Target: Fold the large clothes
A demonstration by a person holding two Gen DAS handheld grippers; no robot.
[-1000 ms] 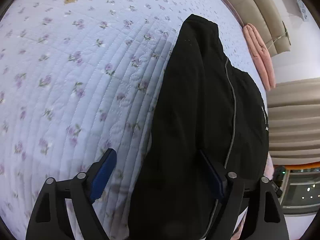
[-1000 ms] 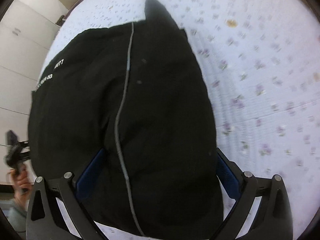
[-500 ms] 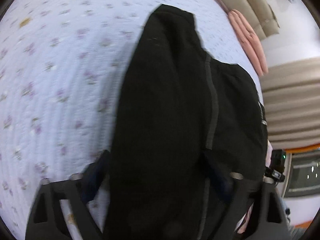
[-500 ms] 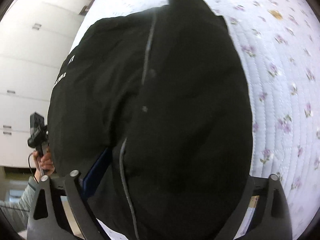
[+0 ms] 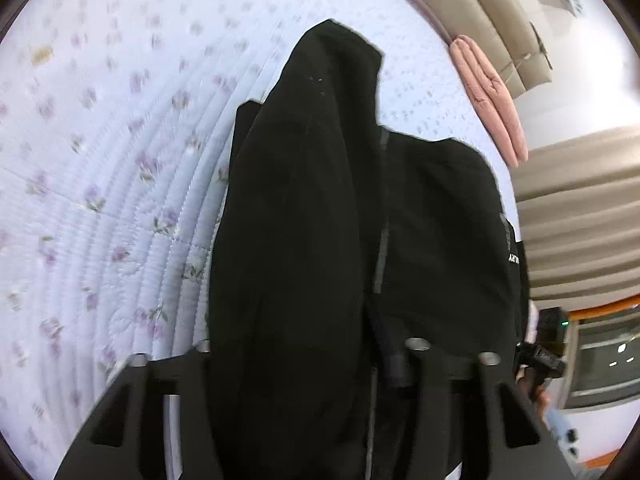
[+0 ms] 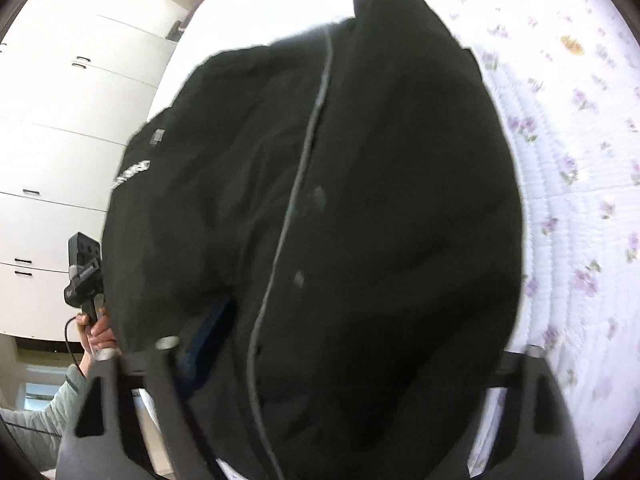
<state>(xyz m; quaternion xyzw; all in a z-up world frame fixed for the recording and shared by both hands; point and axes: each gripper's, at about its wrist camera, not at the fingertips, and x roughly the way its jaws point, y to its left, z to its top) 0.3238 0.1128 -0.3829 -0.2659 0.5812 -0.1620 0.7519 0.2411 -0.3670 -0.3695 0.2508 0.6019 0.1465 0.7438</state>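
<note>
A black jacket (image 5: 304, 200) with a grey zip line lies lengthwise on the floral quilt (image 5: 100, 160), bunched into a long fold. My left gripper (image 5: 308, 346) has that fold filling the gap between its fingers, and its jaws are closing on it. In the right wrist view the same jacket (image 6: 360, 160) drapes over my right gripper (image 6: 350, 344), whose jaws are closing too. Its blue left pad (image 6: 208, 320) touches the cloth. The right finger is hidden under the fabric.
The quilt (image 6: 580, 200) stretches out beside the jacket. A pink folded cloth (image 5: 488, 92) lies by the beige headboard (image 5: 480, 12), with curtains (image 5: 580, 208) beyond. White cupboards (image 6: 60, 120) stand past the bed edge. A hand (image 6: 96, 328) holds the other gripper's handle.
Both pairs of jaws have come in from wide apart onto the jacket's near end. The left gripper slid sideways onto the fold, and the cloth now covers the pads.
</note>
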